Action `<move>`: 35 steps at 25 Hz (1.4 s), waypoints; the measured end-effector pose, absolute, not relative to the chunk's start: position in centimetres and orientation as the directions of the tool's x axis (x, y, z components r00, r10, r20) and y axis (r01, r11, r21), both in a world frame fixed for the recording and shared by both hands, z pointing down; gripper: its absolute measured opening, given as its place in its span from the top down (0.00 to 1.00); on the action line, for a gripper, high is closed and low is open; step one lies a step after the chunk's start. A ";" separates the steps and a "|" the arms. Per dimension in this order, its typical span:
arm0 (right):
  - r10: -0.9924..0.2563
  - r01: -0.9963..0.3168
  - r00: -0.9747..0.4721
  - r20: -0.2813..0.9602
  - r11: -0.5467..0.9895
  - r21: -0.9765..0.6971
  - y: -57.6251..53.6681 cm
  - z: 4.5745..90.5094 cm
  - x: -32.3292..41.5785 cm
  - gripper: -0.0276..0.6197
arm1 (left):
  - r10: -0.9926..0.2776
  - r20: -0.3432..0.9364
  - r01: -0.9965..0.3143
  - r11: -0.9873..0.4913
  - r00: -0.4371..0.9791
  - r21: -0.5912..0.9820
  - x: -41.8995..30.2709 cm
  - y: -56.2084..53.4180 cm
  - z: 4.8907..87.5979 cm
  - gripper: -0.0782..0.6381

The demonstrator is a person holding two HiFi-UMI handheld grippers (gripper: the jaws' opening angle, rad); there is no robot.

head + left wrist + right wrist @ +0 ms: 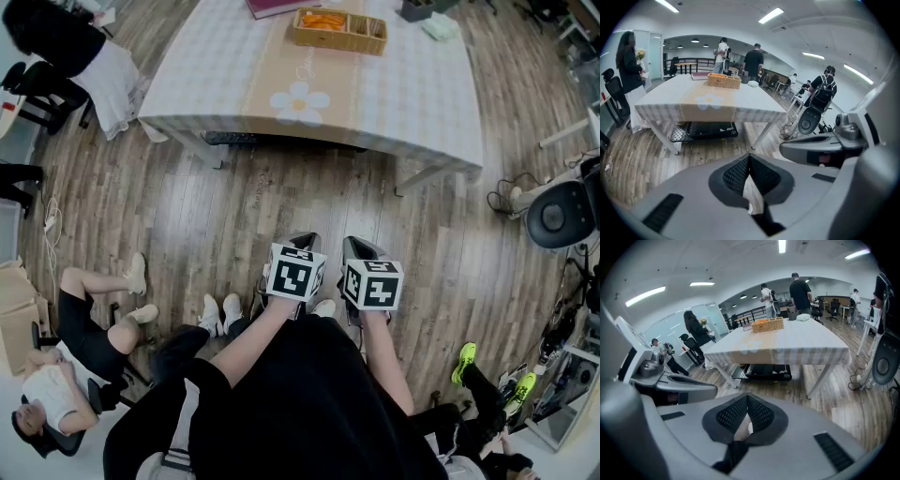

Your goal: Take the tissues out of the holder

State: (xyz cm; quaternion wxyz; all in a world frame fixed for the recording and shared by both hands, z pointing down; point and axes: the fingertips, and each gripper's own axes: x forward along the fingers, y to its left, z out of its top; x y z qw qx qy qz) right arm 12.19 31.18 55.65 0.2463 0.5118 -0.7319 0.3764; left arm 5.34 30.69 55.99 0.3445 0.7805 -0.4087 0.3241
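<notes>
Both grippers hang side by side over the wooden floor, well short of the table. My left gripper is shut, its mesh pads meeting with nothing between them. My right gripper is shut and empty too. Far off on the checked tablecloth lies a white crumpled tissue-like thing beside a dark box at the far right corner. Whether that box is the holder is too small to tell. A wicker basket with orange contents stands mid-table.
A low shelf with a black tray sits under the table. An office chair stands at the right, and a person sits on the floor at the left. Several people stand beyond the table. A red book lies at the table's far edge.
</notes>
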 end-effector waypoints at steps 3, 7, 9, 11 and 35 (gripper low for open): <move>-0.542 -0.928 -0.373 0.753 0.219 -0.302 34.6 55.8 12.9 0.93 | -0.423 0.793 -0.874 -0.407 0.440 0.268 6.3 34.3 55.9 0.89; -0.546 -0.921 -0.387 0.743 0.257 -0.291 38.3 55.4 13.1 0.93 | -0.441 0.791 -0.885 -0.386 0.424 0.259 6.3 38.4 56.1 0.89; -0.547 -0.917 -0.396 0.737 0.268 -0.294 40.0 55.3 12.9 0.93 | -0.443 0.792 -0.889 -0.377 0.421 0.261 6.1 40.3 56.1 0.89; -0.557 -0.916 -0.399 0.728 0.268 -0.298 41.5 55.0 12.9 0.94 | -0.444 0.790 -0.888 -0.378 0.422 0.262 6.1 41.8 56.0 0.89; -0.598 -0.880 -0.474 0.646 0.332 -0.340 41.2 53.0 10.2 0.93 | -0.472 0.766 -0.887 -0.371 0.436 0.277 3.9 41.4 54.8 0.89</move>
